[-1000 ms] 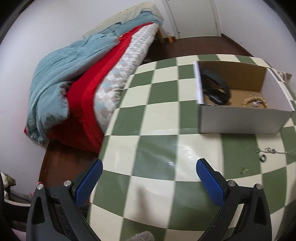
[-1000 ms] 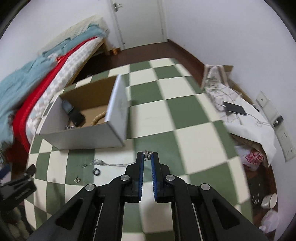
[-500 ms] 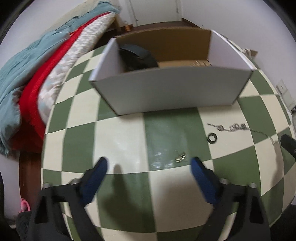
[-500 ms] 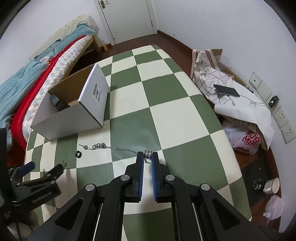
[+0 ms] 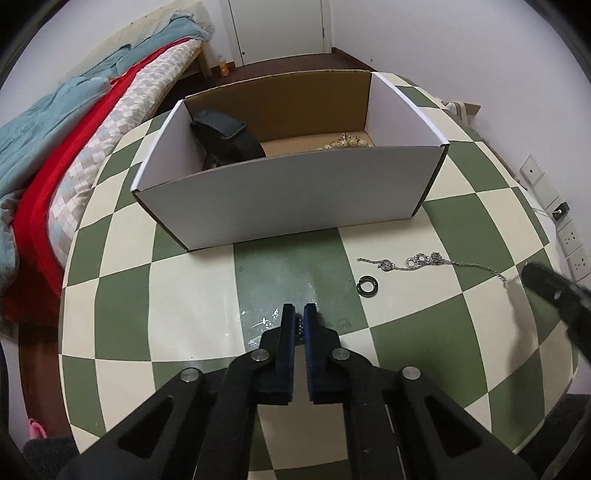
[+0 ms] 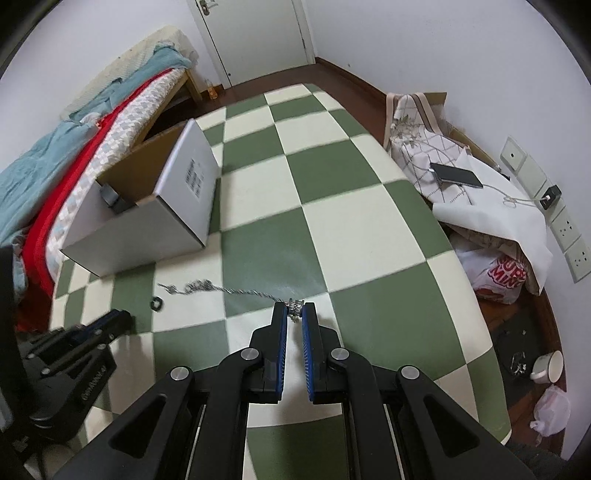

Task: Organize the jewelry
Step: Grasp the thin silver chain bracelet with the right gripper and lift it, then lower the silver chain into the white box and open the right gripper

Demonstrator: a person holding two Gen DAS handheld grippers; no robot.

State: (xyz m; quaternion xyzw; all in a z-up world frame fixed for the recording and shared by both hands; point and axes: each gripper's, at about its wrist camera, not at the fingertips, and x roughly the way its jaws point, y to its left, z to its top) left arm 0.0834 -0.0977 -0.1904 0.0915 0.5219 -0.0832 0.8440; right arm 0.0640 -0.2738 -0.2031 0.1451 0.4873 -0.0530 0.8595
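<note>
A home bedroom: bed (image 5: 92, 122) with blankets, door (image 6: 255, 33), wall sockets (image 6: 565, 229).

Green-and-cream checkered table (image 5: 192, 295), white box (image 5: 288, 199)

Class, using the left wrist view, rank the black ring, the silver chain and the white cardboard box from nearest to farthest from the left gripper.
1. Black ring, ahead and right of the left gripper.
2. Silver chain, beyond the ring, farther right.
3. White cardboard box, straight ahead, farthest.

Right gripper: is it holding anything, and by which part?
Yes. The right gripper is shut on the silver chain, pinching its beaded end; the rest trails across the table.
</note>
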